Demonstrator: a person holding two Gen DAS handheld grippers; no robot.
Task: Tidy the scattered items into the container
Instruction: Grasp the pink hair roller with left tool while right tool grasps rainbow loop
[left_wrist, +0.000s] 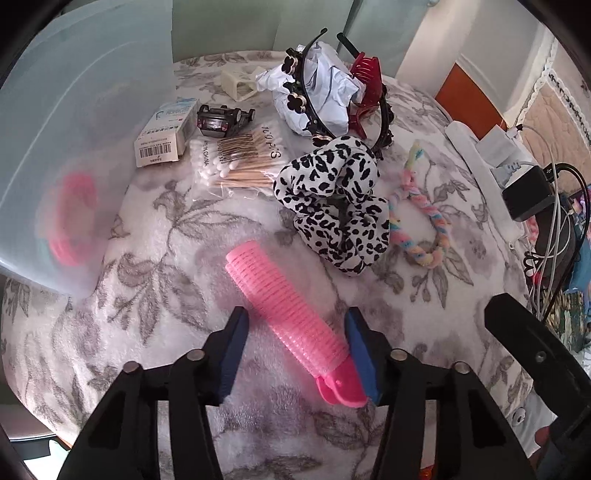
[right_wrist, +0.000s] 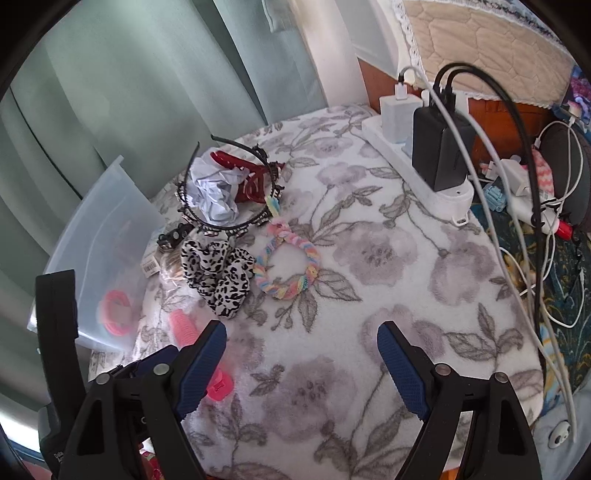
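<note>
Two grippers we see: the left gripper (left_wrist: 295, 354) has its jaws half closed around the pink ribbed plastic hair roller (left_wrist: 286, 314), which lies on the floral fleece blanket (left_wrist: 166, 229); only one pad touches it. The right gripper (right_wrist: 301, 362) hangs wide open and empty, and the translucent plastic container (left_wrist: 74, 129) stands beside.

Pale green curtains (right_wrist: 110, 92) behind floral blanket (right_wrist: 369, 258)

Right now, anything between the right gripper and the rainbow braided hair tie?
Nothing. In the right wrist view, only bare floral blanket lies between the open right gripper and the rainbow braided hair tie.
</note>
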